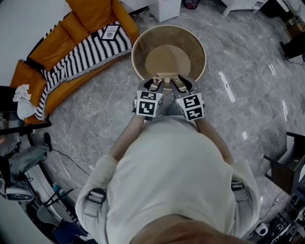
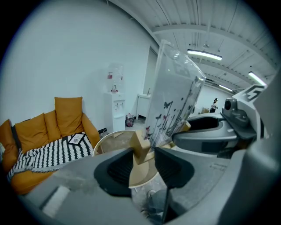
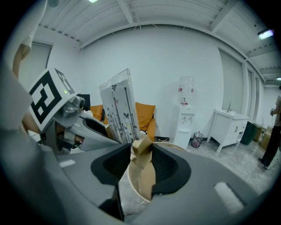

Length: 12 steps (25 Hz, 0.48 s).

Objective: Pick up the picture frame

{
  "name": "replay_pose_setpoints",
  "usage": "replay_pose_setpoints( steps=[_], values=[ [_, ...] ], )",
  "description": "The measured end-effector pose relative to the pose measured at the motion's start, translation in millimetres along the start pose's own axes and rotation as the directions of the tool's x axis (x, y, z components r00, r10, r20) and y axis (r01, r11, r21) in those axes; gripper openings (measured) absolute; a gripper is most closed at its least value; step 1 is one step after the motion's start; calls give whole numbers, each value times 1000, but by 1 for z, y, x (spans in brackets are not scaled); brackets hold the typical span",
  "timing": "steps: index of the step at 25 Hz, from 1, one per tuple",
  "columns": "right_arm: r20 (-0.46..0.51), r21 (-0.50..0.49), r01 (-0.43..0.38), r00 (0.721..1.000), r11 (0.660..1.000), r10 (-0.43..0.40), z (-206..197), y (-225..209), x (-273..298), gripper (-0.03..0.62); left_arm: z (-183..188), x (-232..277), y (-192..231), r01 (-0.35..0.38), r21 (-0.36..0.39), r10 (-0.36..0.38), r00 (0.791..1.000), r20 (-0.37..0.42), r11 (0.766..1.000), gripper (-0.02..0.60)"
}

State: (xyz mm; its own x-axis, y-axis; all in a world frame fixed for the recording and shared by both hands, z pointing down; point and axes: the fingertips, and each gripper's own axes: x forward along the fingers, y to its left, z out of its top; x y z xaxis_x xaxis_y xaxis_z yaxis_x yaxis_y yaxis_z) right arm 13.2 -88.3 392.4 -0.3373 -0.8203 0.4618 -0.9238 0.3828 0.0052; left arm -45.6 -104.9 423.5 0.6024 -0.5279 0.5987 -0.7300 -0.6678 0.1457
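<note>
- Two grippers meet side by side at the near edge of a round table (image 1: 141, 38), held out in front of the person's pale-sleeved arms.
- The picture frame (image 2: 173, 99) is a clear upright panel printed with dark stems and butterflies, set in a light wooden base (image 2: 141, 148).
- It stands between the two tools above the table's near rim. Whether the base rests on the tabletop or hangs just clear of it cannot be told.
- The left gripper (image 2: 143, 163) pinches one end of the wooden base, and the block fills the gap between its dark ribbed pads.
- The right gripper (image 3: 141, 163) pinches the other end in the same way, with wood wedged between its pads and the panel rising just to its left.
- An orange sofa (image 1: 90, 14) stands well apart on the grey marble floor (image 1: 248, 71), with a black-and-white striped blanket (image 1: 78, 59) draped over its seat.
- A white water dispenser (image 3: 185, 115) stands against the far wall.
</note>
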Motion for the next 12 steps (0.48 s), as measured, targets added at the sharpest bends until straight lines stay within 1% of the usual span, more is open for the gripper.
replay_pose_setpoints(
  steps=[6, 12],
  values=[
    [-2, 6, 5, 1000, 1000, -5, -1, 3, -2, 152, -4, 0, 0, 3, 3, -3, 1000, 6, 1000, 155],
    [-16, -14, 11, 1000, 1000, -11, -9, 2, 1, 150, -7, 0, -1, 12, -3, -12, 1000, -3, 1000, 155]
  ],
)
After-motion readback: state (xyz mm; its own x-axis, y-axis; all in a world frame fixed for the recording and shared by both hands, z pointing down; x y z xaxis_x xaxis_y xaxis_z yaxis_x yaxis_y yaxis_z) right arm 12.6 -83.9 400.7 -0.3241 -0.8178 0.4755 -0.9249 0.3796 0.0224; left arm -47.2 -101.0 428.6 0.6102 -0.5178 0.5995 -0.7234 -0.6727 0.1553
